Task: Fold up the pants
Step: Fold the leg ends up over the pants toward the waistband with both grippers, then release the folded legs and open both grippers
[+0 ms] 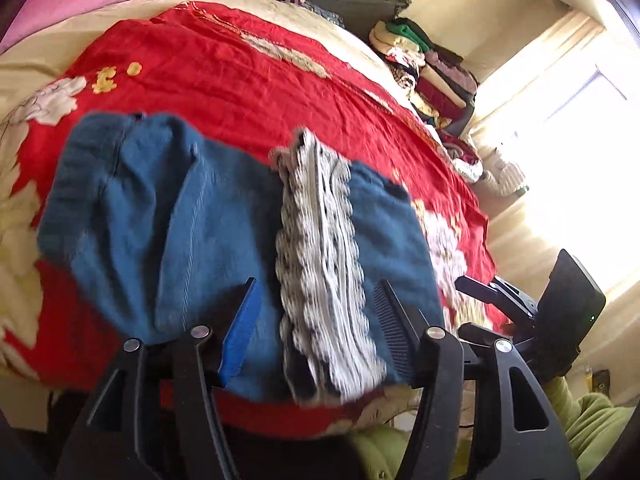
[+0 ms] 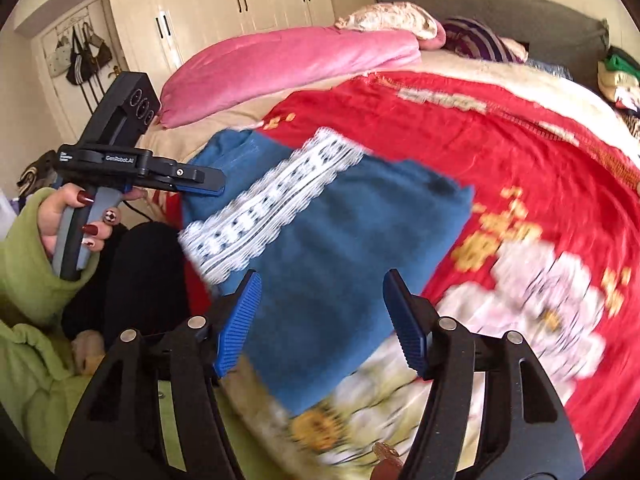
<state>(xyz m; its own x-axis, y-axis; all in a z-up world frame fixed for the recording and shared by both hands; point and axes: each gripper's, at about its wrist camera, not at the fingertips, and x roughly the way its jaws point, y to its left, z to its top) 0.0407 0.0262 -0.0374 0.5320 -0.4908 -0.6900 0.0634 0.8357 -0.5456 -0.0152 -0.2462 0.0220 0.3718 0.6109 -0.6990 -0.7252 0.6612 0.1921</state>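
The blue pants point(image 1: 168, 216) lie folded on the red bedspread point(image 1: 224, 80), with a grey-and-white patterned band point(image 1: 320, 264) across them. My left gripper point(image 1: 316, 312) is open just above the near edge of the pants, holding nothing. In the right wrist view the pants point(image 2: 344, 248) and the band point(image 2: 272, 204) lie ahead of my right gripper point(image 2: 320, 312), which is open and empty over their near corner. The left gripper point(image 2: 196, 178) shows at the left of that view, held in a hand. The right gripper point(image 1: 476, 286) shows at the right edge of the left wrist view.
A pink pillow point(image 2: 288, 68) and a striped pillow point(image 2: 476, 40) lie at the head of the bed. A stack of folded clothes point(image 1: 432, 76) stands beside the far side of the bed. A bright window point(image 1: 580, 128) is at right. Wardrobes point(image 2: 224, 0) stand behind.
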